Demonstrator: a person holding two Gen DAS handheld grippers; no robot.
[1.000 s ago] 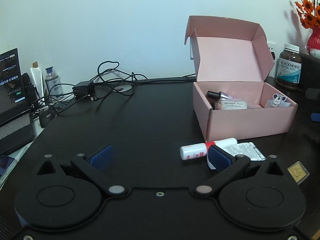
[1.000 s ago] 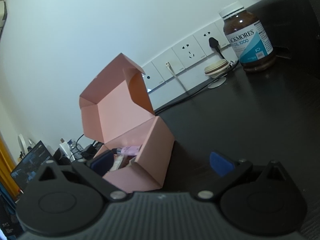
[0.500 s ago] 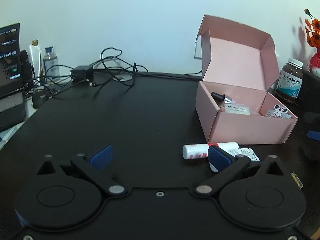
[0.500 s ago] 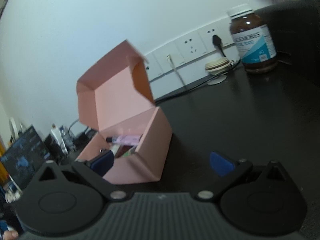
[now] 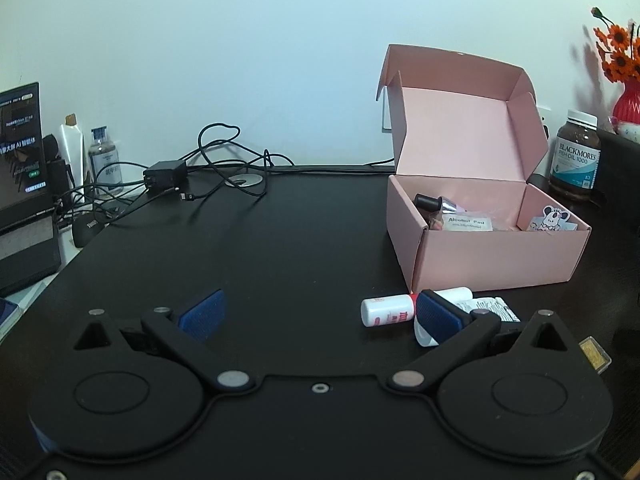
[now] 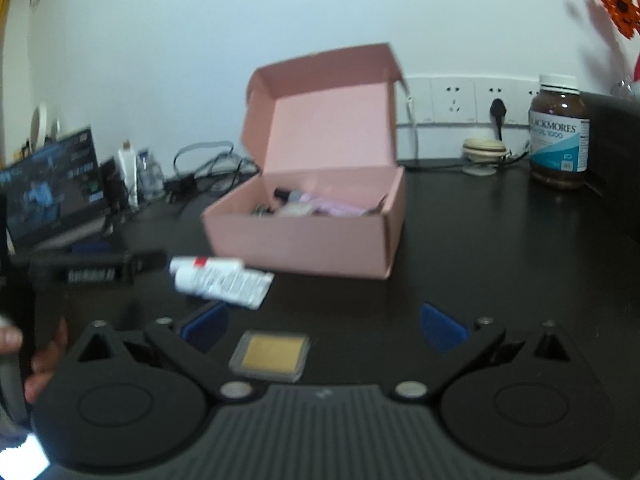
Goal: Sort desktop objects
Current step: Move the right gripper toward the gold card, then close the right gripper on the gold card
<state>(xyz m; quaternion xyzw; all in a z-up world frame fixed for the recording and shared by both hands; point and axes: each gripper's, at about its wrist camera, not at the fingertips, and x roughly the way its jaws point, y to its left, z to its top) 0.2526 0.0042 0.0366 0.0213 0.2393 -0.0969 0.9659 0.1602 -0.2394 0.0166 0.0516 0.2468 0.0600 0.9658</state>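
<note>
An open pink box (image 5: 488,256) stands on the black desk with small items inside. In front of it lie a white tube with a red band (image 5: 386,310) and a white packet (image 5: 486,308), just beyond my left gripper's right fingertip. My left gripper (image 5: 320,316) is open and holds nothing. In the right wrist view the pink box (image 6: 304,240), white tube (image 6: 204,270) and packet (image 6: 240,288) appear blurred. A small flat gold case (image 6: 270,354) lies on the desk between the fingers of my open right gripper (image 6: 324,326), nearer the left finger.
A brown Blackmores bottle (image 5: 576,156) and a red vase of orange flowers (image 5: 626,100) stand at the right. Tangled cables with a charger (image 5: 164,174) and a laptop screen (image 5: 20,152) are at the back left. Wall sockets (image 6: 476,100) are behind the box.
My right gripper has swung down and around to the front of the box, and the gold case now lies between its fingers. The left gripper has shifted only slightly.
</note>
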